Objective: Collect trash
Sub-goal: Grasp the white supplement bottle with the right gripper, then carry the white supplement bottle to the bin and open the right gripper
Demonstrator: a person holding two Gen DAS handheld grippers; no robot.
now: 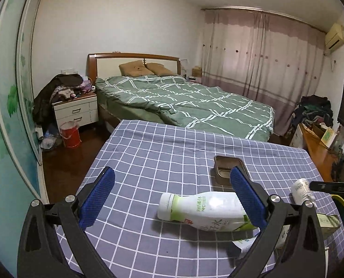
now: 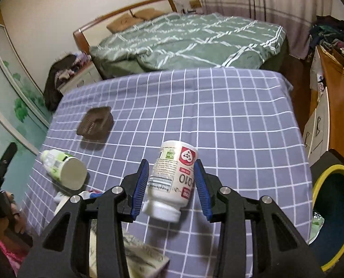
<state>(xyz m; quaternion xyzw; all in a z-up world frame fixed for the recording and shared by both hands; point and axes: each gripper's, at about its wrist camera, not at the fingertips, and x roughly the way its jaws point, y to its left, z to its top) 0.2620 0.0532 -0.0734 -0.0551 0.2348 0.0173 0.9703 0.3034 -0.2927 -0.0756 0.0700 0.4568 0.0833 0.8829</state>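
My right gripper point(image 2: 172, 163) is shut on a white pill bottle point(image 2: 174, 178) with a red label, cap toward the camera, held above the checked tablecloth point(image 2: 218, 120). The same pill bottle point(image 1: 300, 188) shows at the right edge of the left wrist view. My left gripper point(image 1: 172, 171) stands wide open low over the table. A white-and-green drink bottle point(image 1: 202, 210) lies on its side between the fingers, its base behind the right finger point(image 1: 246, 197), with no pad pressing on it. That drink bottle point(image 2: 60, 169) also shows at the left of the right wrist view.
A brown tin point(image 1: 229, 169) sits on the cloth beyond the drink bottle. A flattened carton point(image 2: 137, 254) and a small wrapper point(image 2: 91, 194) lie near the front edge. A yellow-rimmed bin point(image 2: 334, 208) stands right of the table. A bed point(image 1: 183, 102) lies behind.
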